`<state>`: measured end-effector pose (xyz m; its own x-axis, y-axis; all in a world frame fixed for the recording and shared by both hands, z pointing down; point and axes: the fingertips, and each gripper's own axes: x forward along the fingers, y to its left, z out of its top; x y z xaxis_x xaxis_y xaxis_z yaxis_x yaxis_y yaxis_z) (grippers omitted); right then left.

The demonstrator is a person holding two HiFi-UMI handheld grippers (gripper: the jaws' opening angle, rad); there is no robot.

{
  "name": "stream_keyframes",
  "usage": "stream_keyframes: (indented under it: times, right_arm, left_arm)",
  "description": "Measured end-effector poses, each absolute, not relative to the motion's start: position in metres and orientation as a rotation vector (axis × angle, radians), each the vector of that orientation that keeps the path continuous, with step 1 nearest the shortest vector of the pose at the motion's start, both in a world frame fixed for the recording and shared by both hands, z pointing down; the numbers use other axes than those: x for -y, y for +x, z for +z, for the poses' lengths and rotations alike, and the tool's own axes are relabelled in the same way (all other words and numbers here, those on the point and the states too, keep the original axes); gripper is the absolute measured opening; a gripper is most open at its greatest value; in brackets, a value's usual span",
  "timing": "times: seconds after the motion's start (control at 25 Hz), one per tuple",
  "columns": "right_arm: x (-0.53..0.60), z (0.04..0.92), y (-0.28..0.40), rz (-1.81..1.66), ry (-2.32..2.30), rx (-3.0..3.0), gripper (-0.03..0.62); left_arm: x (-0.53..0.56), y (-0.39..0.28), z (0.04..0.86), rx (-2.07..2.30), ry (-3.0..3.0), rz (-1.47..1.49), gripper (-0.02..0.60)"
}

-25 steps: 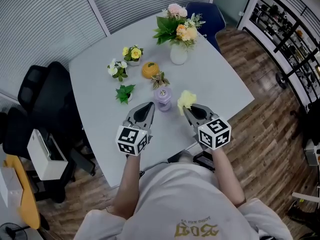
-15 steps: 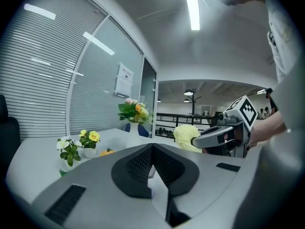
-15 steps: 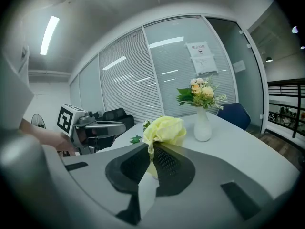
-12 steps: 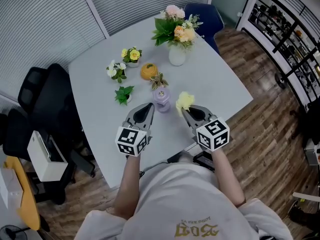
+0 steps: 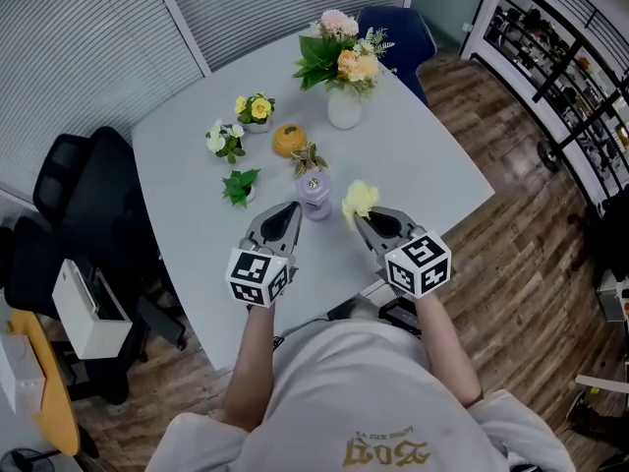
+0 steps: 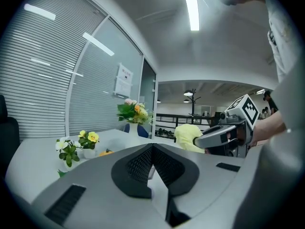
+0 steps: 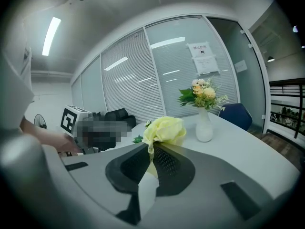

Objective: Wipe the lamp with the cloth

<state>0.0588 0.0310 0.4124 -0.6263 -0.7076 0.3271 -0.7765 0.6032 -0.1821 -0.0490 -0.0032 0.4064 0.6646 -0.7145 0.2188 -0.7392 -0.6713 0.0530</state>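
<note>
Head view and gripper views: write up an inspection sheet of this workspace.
Surface: pale grey table.
Job's things: lilac lamp upright between the grippers; yellow cloth bunched to its right.
Clutter: flower vase, two small flower pots, orange ornament, two green sprigs.
Grippers: left gripper jaws together, empty; right gripper jaws shut on the cloth.
Cables: nothing seen.
Surroundings: black office chairs, blue chair, window blinds, wood floor.

A flower vase [image 5: 344,108] and a yellow-flowered pot [image 5: 255,112] stand apart on the grey table [image 5: 423,165].

small lilac lamp [image 5: 315,194] stands upright, bunched yellow cloth [image 5: 360,201] just beside it.
</note>
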Motion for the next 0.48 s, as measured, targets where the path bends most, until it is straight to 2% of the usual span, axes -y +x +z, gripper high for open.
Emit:
stream_keyframes:
  times: [0.48]
  right_arm:
    - [-0.034,0.412,0.043,0.469,1.17,2.633,0.031]
  left_arm:
    - [0.003,-0.062,0.407,1.214,2.728,0.253,0.003]
